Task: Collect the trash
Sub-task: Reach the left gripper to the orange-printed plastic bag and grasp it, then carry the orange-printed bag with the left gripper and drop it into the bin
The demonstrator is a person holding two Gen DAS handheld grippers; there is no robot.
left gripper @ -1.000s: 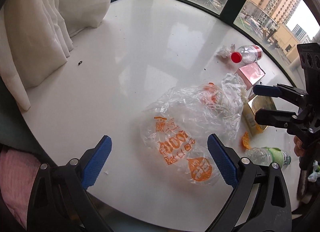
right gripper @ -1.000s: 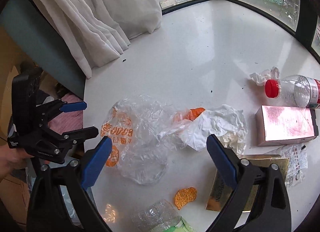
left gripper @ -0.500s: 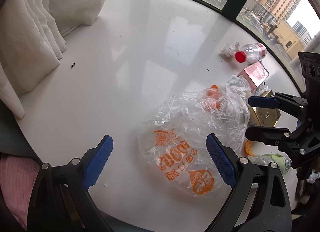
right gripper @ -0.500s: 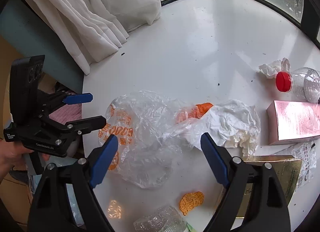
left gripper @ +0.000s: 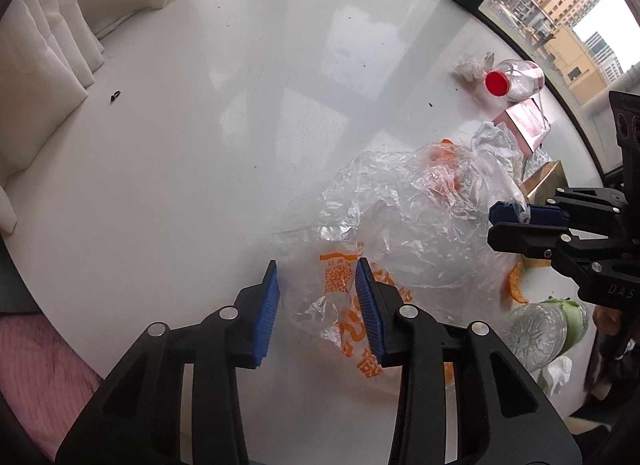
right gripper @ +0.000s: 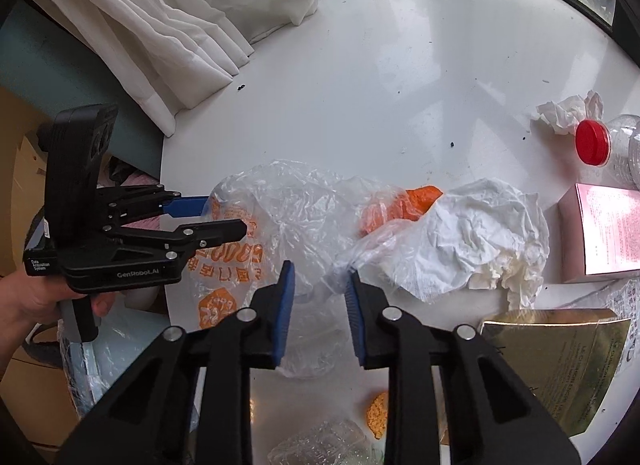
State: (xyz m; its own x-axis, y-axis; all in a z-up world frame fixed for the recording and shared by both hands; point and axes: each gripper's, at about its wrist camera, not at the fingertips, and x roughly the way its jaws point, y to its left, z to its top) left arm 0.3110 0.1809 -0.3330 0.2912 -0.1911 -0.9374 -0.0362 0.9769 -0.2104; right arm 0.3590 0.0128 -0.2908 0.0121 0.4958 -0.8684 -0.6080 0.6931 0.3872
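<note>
Trash lies scattered on a round white worktop (left gripper: 248,137), and the largest piece, a clear plastic bag with orange print (left gripper: 404,225), sits at lower centre in both wrist views. In the left wrist view the left tongs (left gripper: 317,289) are closing, their blue pads narrowed on either side of the bag's printed near edge; film lies between them, but whether the pads press it yet I cannot tell. In the right wrist view the right tongs (right gripper: 320,297) are closing as well, with a gathered fold of the same bag between the blue pads; a firm pinch cannot be made out there either. The two tongs work at opposite ends of the bag.

Right of the bag, in the right wrist view, lie a crumpled white paper (right gripper: 476,241), an orange wrapper (right gripper: 404,205), a pink box (right gripper: 608,237), a gold packet (right gripper: 560,361), a red-capped clear bottle (right gripper: 600,145) and a tissue wad (right gripper: 568,113). An orange chip (right gripper: 378,413) lies at the lower edge. White curtains (right gripper: 168,25) hang at upper left.
</note>
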